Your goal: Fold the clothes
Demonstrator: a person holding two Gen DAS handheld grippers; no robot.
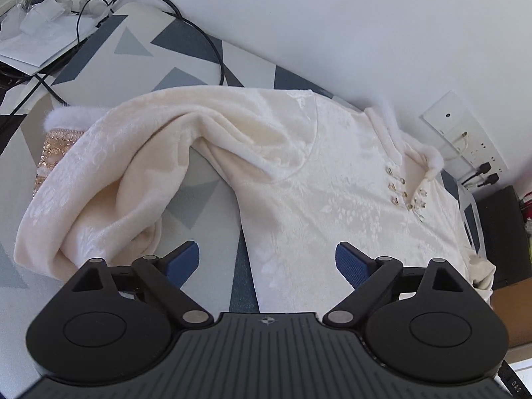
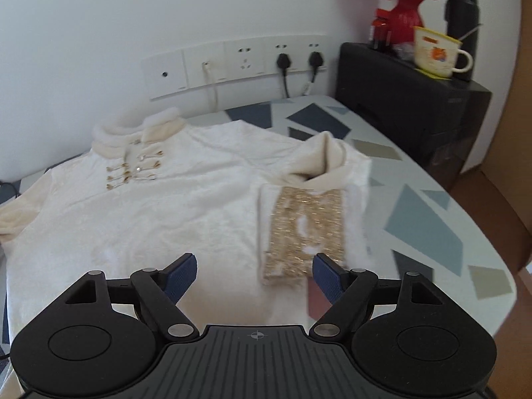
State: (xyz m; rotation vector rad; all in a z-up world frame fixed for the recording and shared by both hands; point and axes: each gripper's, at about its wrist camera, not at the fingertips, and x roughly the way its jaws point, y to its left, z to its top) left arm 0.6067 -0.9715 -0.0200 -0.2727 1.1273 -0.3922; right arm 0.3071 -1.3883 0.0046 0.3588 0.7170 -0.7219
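Note:
A cream plush top (image 1: 332,179) with a furry collar and gold clasps lies flat on the patterned table. Its left sleeve (image 1: 109,179) is bunched and bent outward, ending in a gold-embroidered cuff (image 1: 53,153). My left gripper (image 1: 266,262) hangs open above the top's lower side edge, with nothing between its blue pads. In the right wrist view the top (image 2: 159,212) faces me, its right sleeve folded back onto the body with the gold cuff (image 2: 306,229) lying on top. My right gripper (image 2: 254,274) is open just short of that cuff, holding nothing.
The table (image 2: 432,219) has a grey and blue triangle pattern. A black cable (image 1: 206,43) and plastic bags with papers (image 1: 36,30) lie at its far left. Wall sockets (image 2: 239,63) with plugs sit behind it. A black box (image 2: 409,109) carries a mug (image 2: 435,53), flask and red vase.

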